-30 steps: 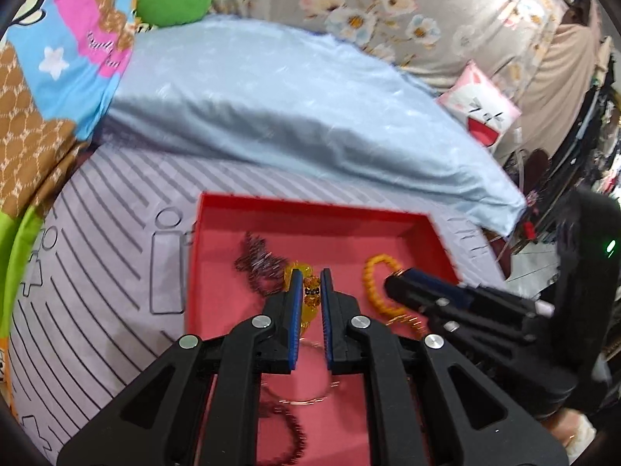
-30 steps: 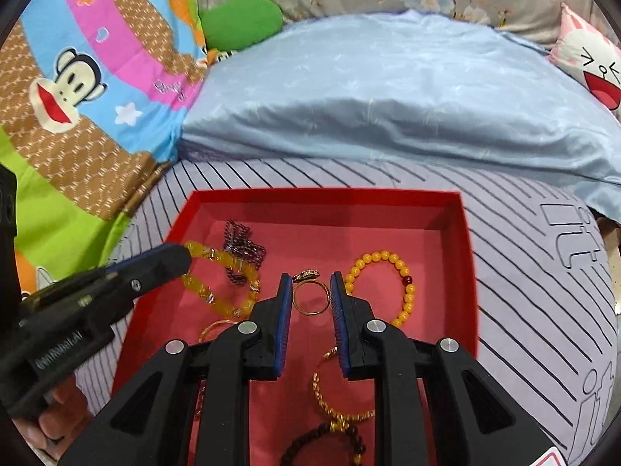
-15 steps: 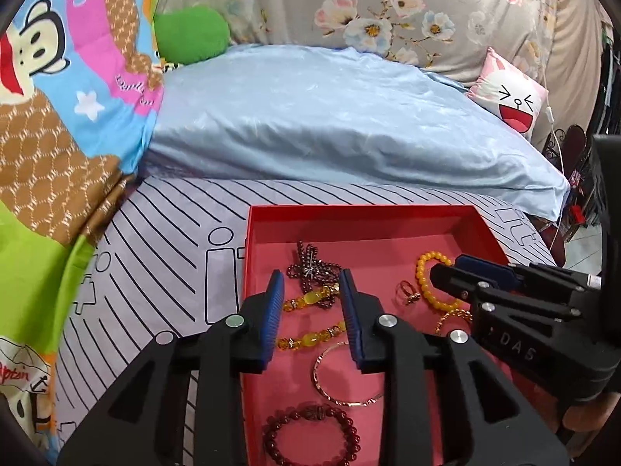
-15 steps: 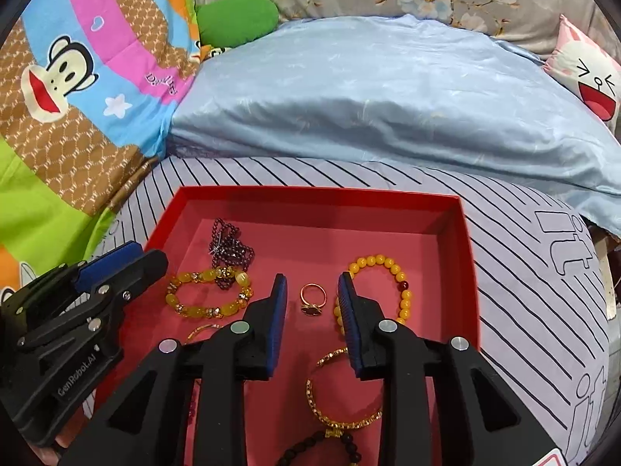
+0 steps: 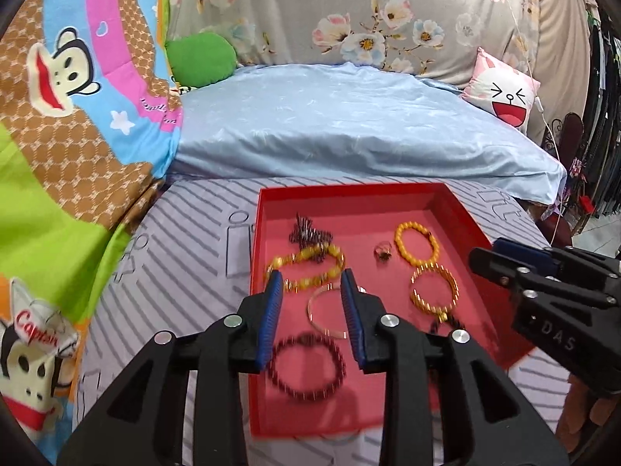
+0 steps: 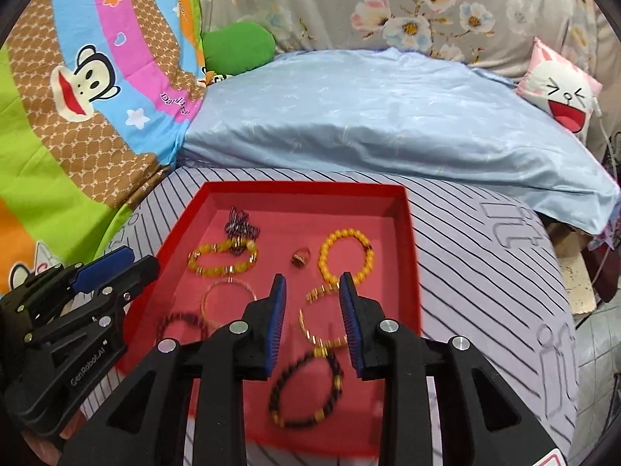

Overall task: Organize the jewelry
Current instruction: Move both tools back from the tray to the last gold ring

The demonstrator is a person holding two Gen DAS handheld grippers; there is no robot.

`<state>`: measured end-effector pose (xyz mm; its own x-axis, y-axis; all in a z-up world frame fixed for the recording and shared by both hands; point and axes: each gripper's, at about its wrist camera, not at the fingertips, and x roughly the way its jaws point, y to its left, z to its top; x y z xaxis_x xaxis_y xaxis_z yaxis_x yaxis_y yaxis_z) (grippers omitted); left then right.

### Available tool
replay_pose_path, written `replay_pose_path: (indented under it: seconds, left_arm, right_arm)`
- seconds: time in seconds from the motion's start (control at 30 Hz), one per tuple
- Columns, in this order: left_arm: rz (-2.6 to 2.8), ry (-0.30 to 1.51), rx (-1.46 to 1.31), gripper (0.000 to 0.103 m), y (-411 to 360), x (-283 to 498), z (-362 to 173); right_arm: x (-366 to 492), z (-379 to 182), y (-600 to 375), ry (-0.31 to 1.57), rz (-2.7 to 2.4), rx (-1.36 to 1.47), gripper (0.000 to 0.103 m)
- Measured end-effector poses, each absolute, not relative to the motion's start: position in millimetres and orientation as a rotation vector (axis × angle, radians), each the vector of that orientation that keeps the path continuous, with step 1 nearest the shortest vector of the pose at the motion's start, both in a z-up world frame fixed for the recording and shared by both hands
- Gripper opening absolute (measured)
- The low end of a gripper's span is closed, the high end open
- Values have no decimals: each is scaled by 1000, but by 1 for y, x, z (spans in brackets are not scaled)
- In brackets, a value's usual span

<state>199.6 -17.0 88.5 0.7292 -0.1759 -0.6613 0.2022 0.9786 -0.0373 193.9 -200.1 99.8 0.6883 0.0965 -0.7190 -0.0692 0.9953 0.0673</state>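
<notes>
A red tray (image 5: 349,194) lies on the striped bedding and holds several pieces of jewelry. In it are a chunky yellow bead bracelet (image 5: 302,254), a dark chain necklace (image 5: 310,233), a small ring (image 5: 382,252), an orange bead bracelet (image 5: 411,226), a gold bracelet (image 5: 454,287), a thin bangle (image 5: 310,306) and a dark red bead bracelet (image 5: 306,338). My left gripper (image 5: 310,275) hovers above the tray's left half, its jaws opening, with nothing between them. My right gripper (image 6: 312,279) hangs open and empty over the gold bracelet (image 6: 322,291) and a black-and-gold bracelet (image 6: 306,388).
Behind the tray lies a light blue quilt (image 5: 349,124), with a green cushion (image 5: 202,58) and a laughing-face pillow (image 5: 504,89) further back. A bright cartoon blanket (image 5: 58,136) rises on the left. The bed's edge drops off at the right.
Both grippers have let go of their pieces, opened and pulled back and up from the tray. The yellow bracelet and the ring now lie free on the tray floor.
</notes>
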Motion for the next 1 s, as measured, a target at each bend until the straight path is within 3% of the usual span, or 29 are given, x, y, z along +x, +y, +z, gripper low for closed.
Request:
replay_pose_path:
  seconds: [0.67, 0.83, 1.0]
  left_arm:
    - [-225, 828, 2, 34, -16, 70, 42]
    - [-237, 847, 11, 44, -26, 53, 28]
    - [-252, 853, 26, 45, -39, 49, 20]
  right_arm:
    - [52, 54, -223, 886, 21, 145, 29]
    - [31, 37, -231, 916, -11, 165, 29]
    - [19, 33, -243, 916, -44, 180, 29]
